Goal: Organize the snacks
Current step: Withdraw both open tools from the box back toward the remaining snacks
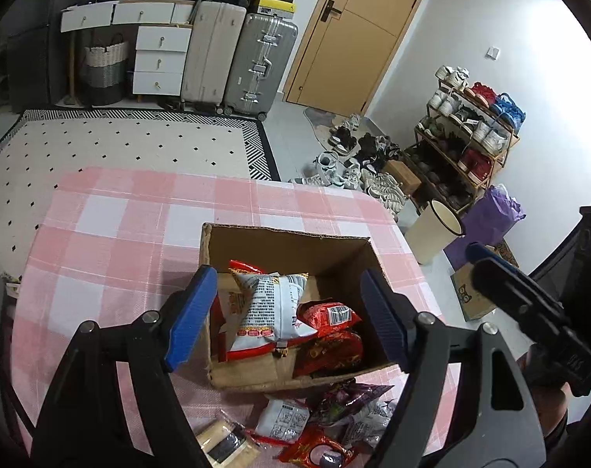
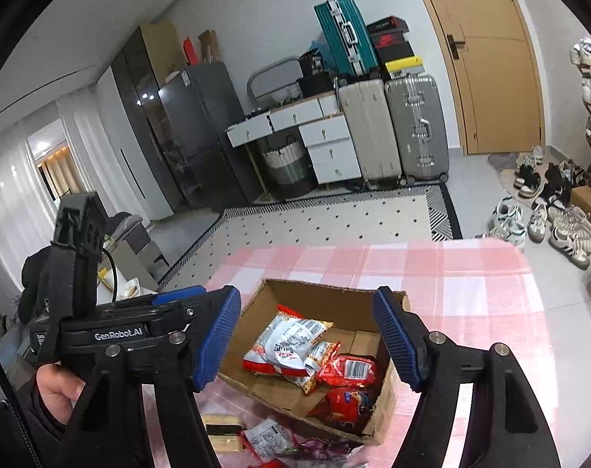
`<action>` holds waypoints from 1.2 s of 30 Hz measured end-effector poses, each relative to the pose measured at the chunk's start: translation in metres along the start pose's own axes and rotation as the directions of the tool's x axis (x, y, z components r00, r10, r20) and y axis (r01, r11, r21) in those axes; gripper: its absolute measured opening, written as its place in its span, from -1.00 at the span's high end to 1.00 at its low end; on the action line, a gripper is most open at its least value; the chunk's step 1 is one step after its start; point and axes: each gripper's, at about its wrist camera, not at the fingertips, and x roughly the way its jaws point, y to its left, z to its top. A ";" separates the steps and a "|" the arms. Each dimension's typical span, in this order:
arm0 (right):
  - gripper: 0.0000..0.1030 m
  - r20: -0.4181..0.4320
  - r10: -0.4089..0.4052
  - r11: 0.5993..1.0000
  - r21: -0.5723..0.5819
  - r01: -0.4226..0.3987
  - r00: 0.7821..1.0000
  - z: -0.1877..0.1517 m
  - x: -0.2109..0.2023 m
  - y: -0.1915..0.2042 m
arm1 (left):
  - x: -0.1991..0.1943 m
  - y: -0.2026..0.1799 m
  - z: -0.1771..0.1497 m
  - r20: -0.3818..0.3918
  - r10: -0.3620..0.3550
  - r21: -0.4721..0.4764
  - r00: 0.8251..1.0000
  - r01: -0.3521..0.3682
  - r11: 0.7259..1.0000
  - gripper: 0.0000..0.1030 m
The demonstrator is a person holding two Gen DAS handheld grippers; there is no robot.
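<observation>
Left wrist view: the left gripper [image 1: 287,319] has its blue fingers [image 1: 190,319] spread apart, empty, straddling an open cardboard box [image 1: 283,240] on the pink checked counter [image 1: 112,210]. Between the fingers, inside the box, lie a white snack bag [image 1: 272,308] and red packets [image 1: 330,316]. Below the fingers, loose snacks [image 1: 315,421] sit on the counter just outside the box. Right wrist view: the right gripper [image 2: 307,335] is likewise spread and holds nothing, above the same box.

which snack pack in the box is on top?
The white pack with red trim: it lies across the red packs in the box, printed back up.
</observation>
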 end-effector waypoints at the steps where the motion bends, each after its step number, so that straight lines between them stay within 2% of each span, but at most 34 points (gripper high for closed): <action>1: -0.46 0.007 -0.002 1.000 -0.003 0.002 1.000 0.000 -0.005 0.001 | -0.003 0.001 -0.002 0.003 0.000 -0.003 1.000 0.000 1.000 -0.46; 7: -0.54 0.034 -0.007 0.999 -0.042 0.009 0.999 0.000 -0.041 0.016 | -0.036 -0.008 -0.011 0.028 0.030 0.027 0.999 -0.030 0.999 -0.54; 9: -0.68 0.048 -0.013 0.998 -0.056 0.016 0.999 0.000 -0.052 0.022 | -0.049 -0.011 -0.013 0.042 0.025 0.031 0.999 -0.026 0.999 -0.54; 12: -0.72 0.069 -0.025 0.997 -0.066 0.029 0.997 -0.003 -0.069 0.030 | -0.071 -0.014 -0.016 0.068 0.002 0.019 0.998 -0.004 1.000 -0.56; 17: -0.77 0.090 -0.027 0.997 -0.075 0.034 0.996 -0.010 -0.093 0.041 | -0.106 -0.032 -0.028 0.122 0.031 0.079 0.992 -0.041 0.996 -0.59; 21: -0.85 0.110 -0.036 0.996 -0.073 0.045 0.993 -0.017 -0.108 0.049 | -0.127 -0.040 -0.040 0.144 0.008 0.075 0.990 -0.019 0.997 -0.60; 25: -0.86 0.118 -0.034 0.996 -0.074 0.043 0.992 -0.025 -0.121 0.057 | -0.148 -0.055 -0.056 0.180 0.024 0.109 0.983 -0.044 0.993 -0.64; 31: -0.92 0.165 -0.047 0.994 -0.088 0.062 0.985 -0.042 -0.149 0.069 | -0.173 -0.064 -0.075 0.201 0.053 0.096 0.978 -0.074 0.993 -0.72; 36: -0.96 0.181 -0.042 0.994 -0.096 0.060 0.983 -0.056 -0.168 0.073 | -0.181 -0.061 -0.098 0.209 0.082 0.105 0.975 -0.105 0.989 -0.88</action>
